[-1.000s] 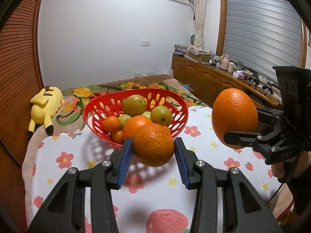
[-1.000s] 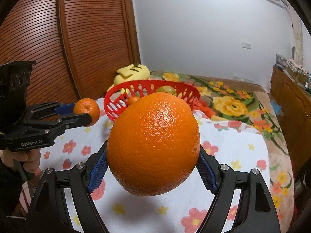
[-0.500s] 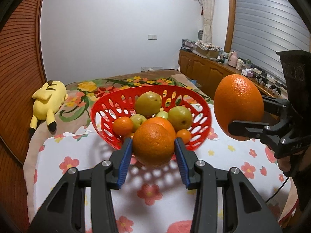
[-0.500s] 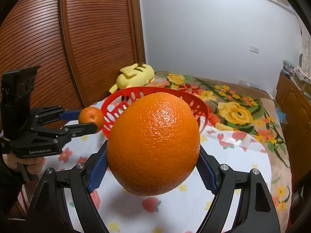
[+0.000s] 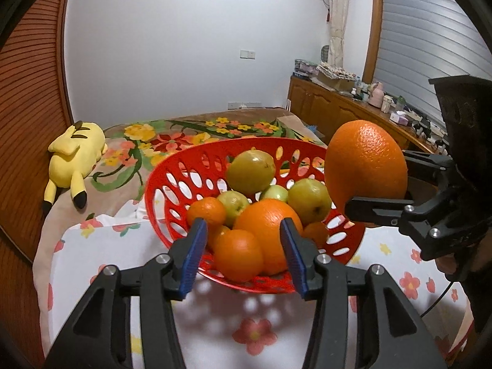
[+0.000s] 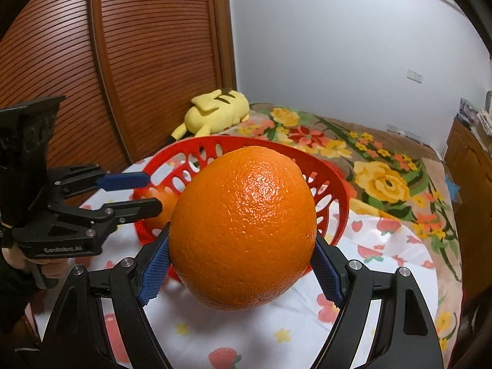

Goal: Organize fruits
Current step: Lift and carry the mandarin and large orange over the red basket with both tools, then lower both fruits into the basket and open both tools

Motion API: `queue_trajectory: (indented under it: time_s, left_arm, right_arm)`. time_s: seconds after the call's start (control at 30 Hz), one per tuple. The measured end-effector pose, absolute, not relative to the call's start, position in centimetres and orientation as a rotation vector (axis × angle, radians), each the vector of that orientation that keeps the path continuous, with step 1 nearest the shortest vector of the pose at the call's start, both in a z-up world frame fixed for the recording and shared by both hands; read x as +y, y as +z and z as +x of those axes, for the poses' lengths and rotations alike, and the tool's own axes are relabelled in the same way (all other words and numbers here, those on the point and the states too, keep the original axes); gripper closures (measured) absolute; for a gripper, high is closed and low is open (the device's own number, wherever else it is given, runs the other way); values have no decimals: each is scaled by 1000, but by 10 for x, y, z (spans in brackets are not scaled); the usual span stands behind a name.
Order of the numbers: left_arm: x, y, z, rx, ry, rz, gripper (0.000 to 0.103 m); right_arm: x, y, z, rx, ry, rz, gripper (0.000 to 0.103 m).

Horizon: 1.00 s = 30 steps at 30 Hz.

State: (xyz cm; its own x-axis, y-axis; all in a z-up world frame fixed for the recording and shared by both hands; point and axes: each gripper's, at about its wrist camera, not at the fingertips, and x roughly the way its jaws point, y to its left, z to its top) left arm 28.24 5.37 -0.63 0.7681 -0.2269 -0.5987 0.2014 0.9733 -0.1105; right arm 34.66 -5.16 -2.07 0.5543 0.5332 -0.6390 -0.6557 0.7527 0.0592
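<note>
Domestic bedroom. Evidence: bed (image 5: 77, 264) with floral bedding, yellow plush toy (image 5: 75, 156) at its far-left corner, slatted wooden wardrobe doors (image 6: 92, 61), curtained window (image 5: 430, 46), wooden sideboard (image 5: 332, 107) cluttered with household items.

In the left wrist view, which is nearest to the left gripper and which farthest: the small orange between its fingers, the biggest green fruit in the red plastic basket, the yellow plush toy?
1. Small orange, at the basket's near edge, between the open fingers of the left gripper.
2. Biggest green fruit, toward the back of the red plastic basket.
3. Yellow plush toy, far left on the bed.
</note>
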Motion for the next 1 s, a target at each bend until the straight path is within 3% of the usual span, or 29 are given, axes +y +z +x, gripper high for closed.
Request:
queue_trajectory:
  time_s: [0.6, 1.0]
  left_arm:
    - [102, -2, 283, 593, -121, -76, 43]
    - [110, -10, 286, 592, -96, -79, 42]
  right_arm:
    - [-5, -29, 378, 716, 750, -241, 20]
    - [23, -38, 398, 758, 752, -279, 19]
